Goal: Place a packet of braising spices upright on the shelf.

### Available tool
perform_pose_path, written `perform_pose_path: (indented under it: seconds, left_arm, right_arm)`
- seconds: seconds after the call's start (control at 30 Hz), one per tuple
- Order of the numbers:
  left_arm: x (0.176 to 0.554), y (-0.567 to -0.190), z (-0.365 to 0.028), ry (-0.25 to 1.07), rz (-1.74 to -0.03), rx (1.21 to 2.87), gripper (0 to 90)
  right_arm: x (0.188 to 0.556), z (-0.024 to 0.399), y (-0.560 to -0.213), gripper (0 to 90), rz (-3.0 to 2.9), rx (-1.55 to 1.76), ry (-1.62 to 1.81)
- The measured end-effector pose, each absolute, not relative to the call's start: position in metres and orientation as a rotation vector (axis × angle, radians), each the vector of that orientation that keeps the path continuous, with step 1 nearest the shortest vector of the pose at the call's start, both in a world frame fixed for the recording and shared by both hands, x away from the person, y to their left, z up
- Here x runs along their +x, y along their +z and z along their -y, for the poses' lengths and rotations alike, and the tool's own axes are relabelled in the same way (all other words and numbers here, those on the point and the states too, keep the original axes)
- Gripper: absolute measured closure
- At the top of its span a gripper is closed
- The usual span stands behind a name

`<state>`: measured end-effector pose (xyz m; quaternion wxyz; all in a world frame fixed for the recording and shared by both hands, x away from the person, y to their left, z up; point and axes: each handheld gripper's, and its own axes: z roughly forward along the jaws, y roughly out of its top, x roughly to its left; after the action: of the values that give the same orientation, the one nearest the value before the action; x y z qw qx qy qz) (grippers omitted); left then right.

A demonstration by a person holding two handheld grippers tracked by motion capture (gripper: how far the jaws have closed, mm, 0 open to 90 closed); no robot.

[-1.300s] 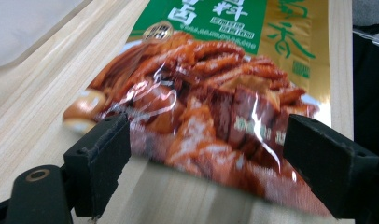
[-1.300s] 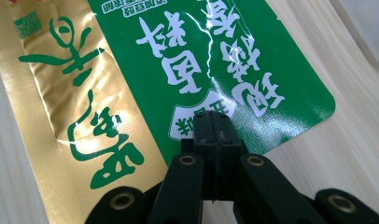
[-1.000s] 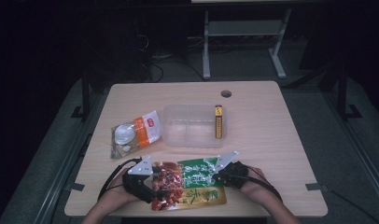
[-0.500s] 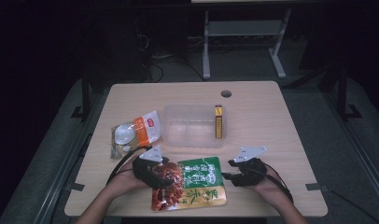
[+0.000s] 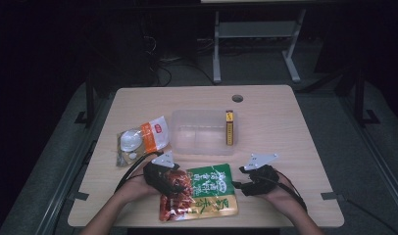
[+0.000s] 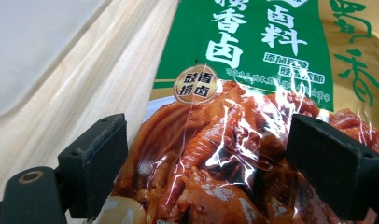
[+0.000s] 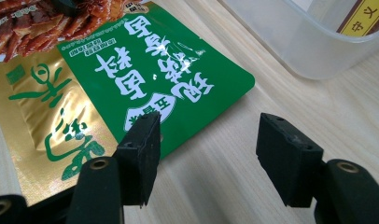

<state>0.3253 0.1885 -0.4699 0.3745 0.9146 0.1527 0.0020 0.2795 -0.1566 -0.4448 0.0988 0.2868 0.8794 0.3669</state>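
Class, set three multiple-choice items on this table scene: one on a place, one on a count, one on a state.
1. Where does the yellow box lie?
A in the clear tub
B on the green pouch
C on the floor

2. How many food packs lie on the table?
A one
B two
C four

3. The right gripper is:
A shut on the pouch
B open
C holding the tub

A: the box rests against the tub's inner right wall.
B: the green pouch and the orange pack.
B: its fingers stand apart over bare wood.
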Motion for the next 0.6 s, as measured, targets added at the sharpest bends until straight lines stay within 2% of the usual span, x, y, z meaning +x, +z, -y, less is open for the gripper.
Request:
perform_pose_path:
  seconds: [0.17, 0.23, 0.4, 0.6]
  left_arm:
    - [0.322, -0.469, -0.187, 0.026, -0.391, 2.349, 13.9]
    - [0.321, -0.468, -0.187, 0.044, -0.380, 2.363, 18.4]
    - [0.312, -0.463, -0.179, 0.063, -0.305, 2.404, 45.8]
    - [0.310, -0.461, -0.176, 0.057, -0.301, 2.413, 67.9]
  right_arm:
    - [0.280, 0.158, -0.445, 39.7, -2.600, 0.851, 1.085]
    - [0.280, 0.158, -0.445, 39.7, -2.598, 0.852, 1.088]
    - [0.279, 0.158, -0.443, 39.8, -2.588, 0.852, 1.093]
    - [0.280, 0.160, -0.442, 39.7, -2.579, 0.847, 1.101]
